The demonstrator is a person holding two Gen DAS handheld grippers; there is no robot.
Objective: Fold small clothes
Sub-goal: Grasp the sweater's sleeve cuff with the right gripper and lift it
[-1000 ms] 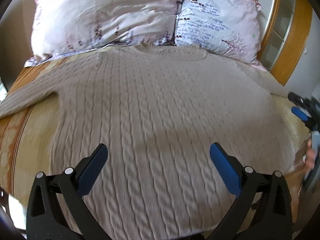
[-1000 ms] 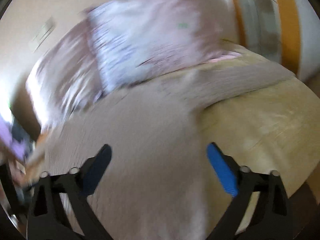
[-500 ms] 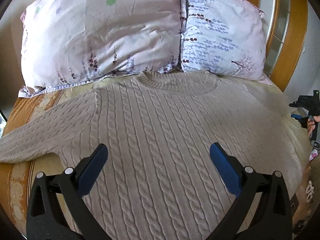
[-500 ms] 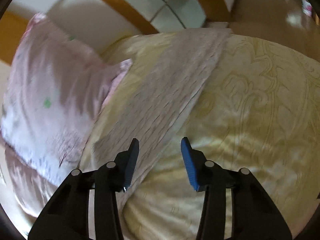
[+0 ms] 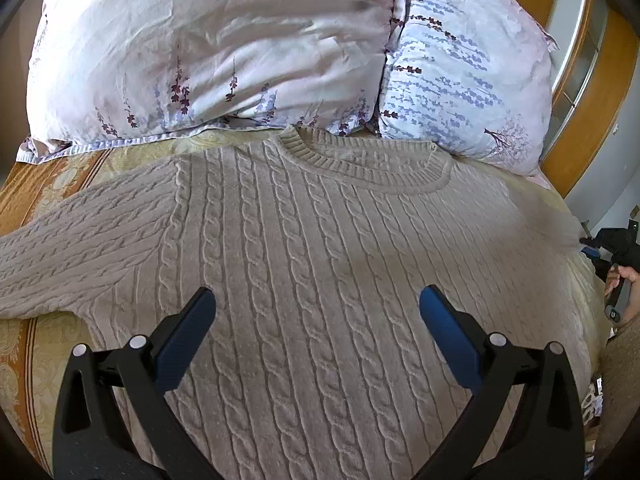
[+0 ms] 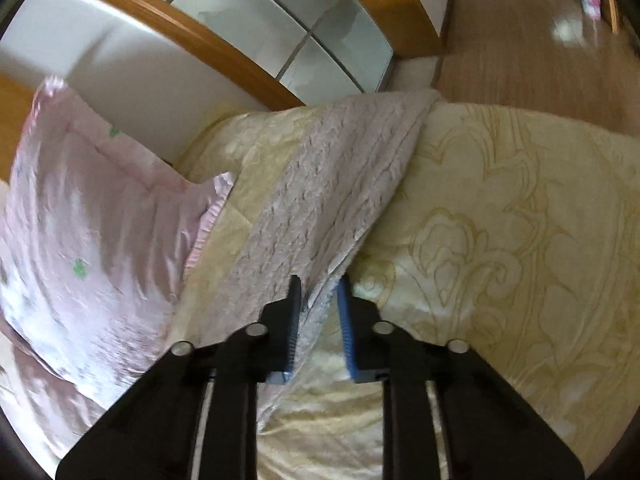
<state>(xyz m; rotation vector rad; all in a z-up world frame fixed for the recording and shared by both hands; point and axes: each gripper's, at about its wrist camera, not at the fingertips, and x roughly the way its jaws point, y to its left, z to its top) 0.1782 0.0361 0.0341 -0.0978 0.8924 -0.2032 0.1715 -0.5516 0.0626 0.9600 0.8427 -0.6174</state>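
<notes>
Pinched between the blue pads of the right gripper [image 6: 318, 300] is the edge of the sweater's right sleeve [image 6: 332, 184], the jaws having just been closing until only a narrow gap filled by knit is left between them; the hold is judged to be taken so that this sleeve can be carried inward over the body as the first fold. That black, two-fingered tool is pitched steeply down toward the pale yellow, scroll-patterned bedspread [image 6: 520, 220], and beyond its tips the sleeve is seen running away toward the mattress edge, with a pink satin pillow [image 6: 92, 224] lying to the left of it. The left gripper [image 5: 316, 312] is held wide, nothing between its blue pads, and is tilted downward above the lower chest of the beige cable-knit sweater [image 5: 304, 240], apart from the fabric as far as can be told (no pad is seen pressing on it). The garment is spread flat and face up on the bed, evidently laid out so that sleeves and sides can be folded in turn, its left sleeve [image 5: 80, 236] stretched out to the side and its ribbed round collar [image 5: 368, 164] set just below two floral pillows [image 5: 224, 52] at the head of the bed. At the far right edge of the left view a hand [image 5: 622, 280] is seen gripping the other tool's handle.
</notes>
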